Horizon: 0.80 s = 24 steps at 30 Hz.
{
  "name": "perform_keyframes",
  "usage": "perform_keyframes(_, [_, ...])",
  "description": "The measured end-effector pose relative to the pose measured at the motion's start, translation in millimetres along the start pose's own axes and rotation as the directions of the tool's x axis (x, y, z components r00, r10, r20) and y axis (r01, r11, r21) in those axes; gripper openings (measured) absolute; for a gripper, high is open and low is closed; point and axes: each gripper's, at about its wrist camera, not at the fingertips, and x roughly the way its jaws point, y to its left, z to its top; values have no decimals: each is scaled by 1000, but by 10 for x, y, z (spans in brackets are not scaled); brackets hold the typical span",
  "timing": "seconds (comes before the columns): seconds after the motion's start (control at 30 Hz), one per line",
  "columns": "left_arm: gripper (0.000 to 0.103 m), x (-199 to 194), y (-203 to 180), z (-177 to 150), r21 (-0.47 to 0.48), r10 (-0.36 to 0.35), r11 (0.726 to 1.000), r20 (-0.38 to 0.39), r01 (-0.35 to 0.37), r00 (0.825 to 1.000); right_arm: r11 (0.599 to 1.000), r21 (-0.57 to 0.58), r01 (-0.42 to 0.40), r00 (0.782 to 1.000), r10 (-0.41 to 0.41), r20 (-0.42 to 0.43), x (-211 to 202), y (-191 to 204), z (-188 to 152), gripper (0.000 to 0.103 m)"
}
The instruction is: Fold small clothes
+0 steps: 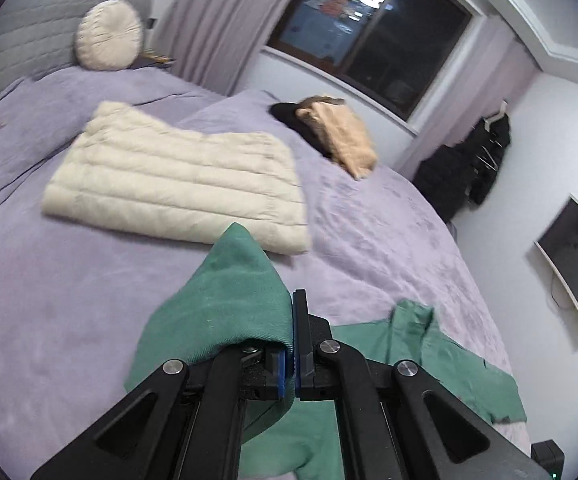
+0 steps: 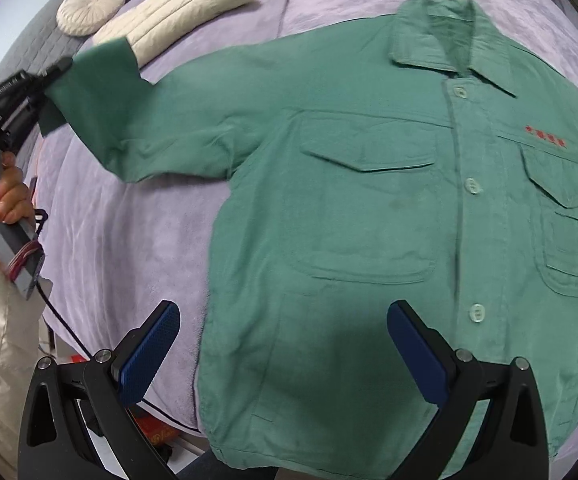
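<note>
A small green button shirt (image 2: 369,208) lies face up on the purple bed cover (image 2: 121,248), collar at the far side, two chest pockets and red lettering showing. My left gripper (image 1: 291,320) is shut on the cuff of its sleeve (image 1: 229,300) and holds it lifted off the bed; it also shows in the right wrist view (image 2: 55,74) at the far left with the cuff (image 2: 105,68) in it. My right gripper (image 2: 285,344) is open and empty, hovering above the shirt's lower hem.
A folded cream quilted garment (image 1: 177,176) lies on the bed beyond the sleeve. A tan and black pile (image 1: 329,132) sits near the window. A round cream cushion (image 1: 109,40) leans on the grey headboard. The bed edge runs at the lower left in the right wrist view.
</note>
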Motion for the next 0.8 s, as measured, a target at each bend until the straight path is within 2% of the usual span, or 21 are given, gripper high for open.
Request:
perform_keyframes(0.07, [3, 227, -532, -37, 87, -67, 994, -42, 70, 997, 1000, 28, 5, 1000, -5, 23, -89, -197, 21, 103])
perform_keyframes(0.13, [3, 478, -1029, -163, 167, -98, 979, -98, 113, 990, 998, 67, 11, 999, -14, 45, -176, -436, 37, 103])
perform_keyframes(0.23, [3, 934, -1670, -498, 240, -128, 954, -210, 178, 969, 989, 148, 17, 997, -28, 72, -271, -872, 39, 103])
perform_keyframes(0.33, [3, 1401, -2125, -1030, 310, -90, 931, -319, 193, 944, 972, 233, 36, 996, -54, 71, -284, -1374, -6, 103])
perform_keyframes(0.4, [3, 1670, -2346, -1375, 367, -36, 912, -373, 184, 927, 958, 283, 53, 996, -72, 60, -244, -1669, -54, 103])
perform_keyframes(0.53, [3, 1947, -2487, -2015, 473, 76, 867, -437, 157, 896, 929, 360, 81, 995, -95, 22, -121, -2141, -124, 103])
perform_keyframes(0.63, [4, 1975, -2511, -2189, 522, 128, 844, -420, 123, 899, 918, 385, 92, 994, -104, 10, -73, -2322, -120, 103])
perform_keyframes(0.7, [30, 1910, -2538, -2160, 532, 117, 835, -424, 143, 898, 916, 388, 103, 993, -119, 19, -79, -2394, -72, 103])
perform_keyframes(0.73, [69, 1834, -2548, -2126, 527, 95, 833, -433, 167, 896, 915, 388, 107, 992, -127, 26, -73, -2425, -33, 103])
perform_keyframes(0.77, [91, 1730, -2570, -2079, 536, 88, 828, -414, 165, 906, 917, 382, 114, 990, -137, 33, -79, -2429, 41, 103])
perform_keyframes(0.8, [92, 1598, -2586, -2016, 557, 86, 817, -374, 150, 923, 920, 372, 122, 988, -147, 40, -79, -2443, 98, 103])
